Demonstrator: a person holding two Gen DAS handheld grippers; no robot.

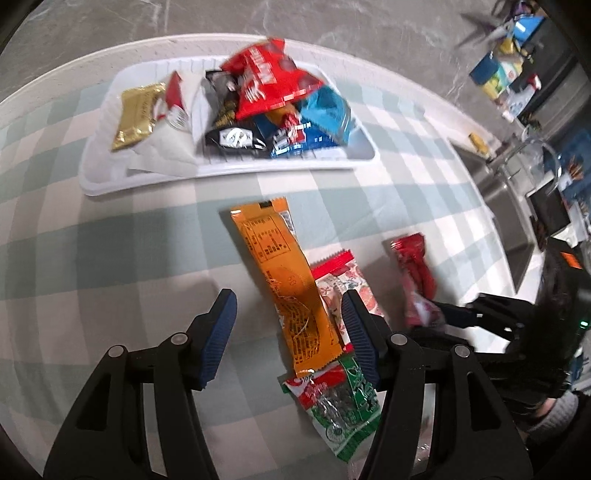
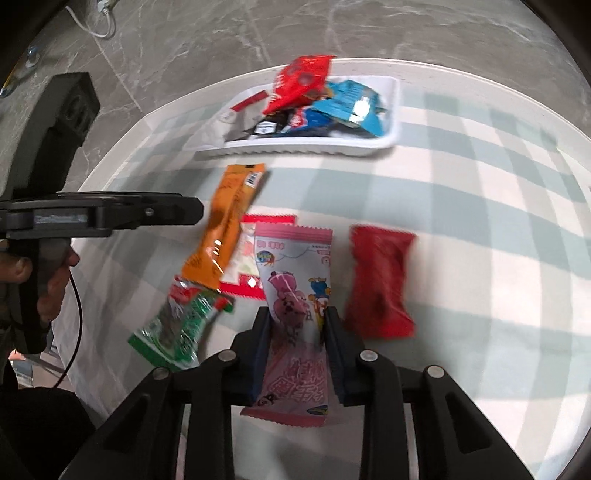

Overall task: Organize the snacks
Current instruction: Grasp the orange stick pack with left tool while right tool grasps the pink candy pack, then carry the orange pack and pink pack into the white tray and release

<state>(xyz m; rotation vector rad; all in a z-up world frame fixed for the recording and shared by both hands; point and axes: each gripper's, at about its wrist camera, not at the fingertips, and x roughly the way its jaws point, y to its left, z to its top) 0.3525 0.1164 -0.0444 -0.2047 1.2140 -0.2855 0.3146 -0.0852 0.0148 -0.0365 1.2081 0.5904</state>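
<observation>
A white tray at the table's far side holds several snack packets, a big red bag on top; the tray also shows in the right wrist view. On the cloth lie an orange packet, a red-and-white packet, a green packet and a red packet. My left gripper is open and empty, its jaws straddling the orange packet. My right gripper is shut on a pink packet, beside the red packet.
The round table has a green-and-white checked cloth. A sink and counter with bottles and boxes stand at the right. Grey marble floor lies beyond the table. My left gripper's body reaches in from the left.
</observation>
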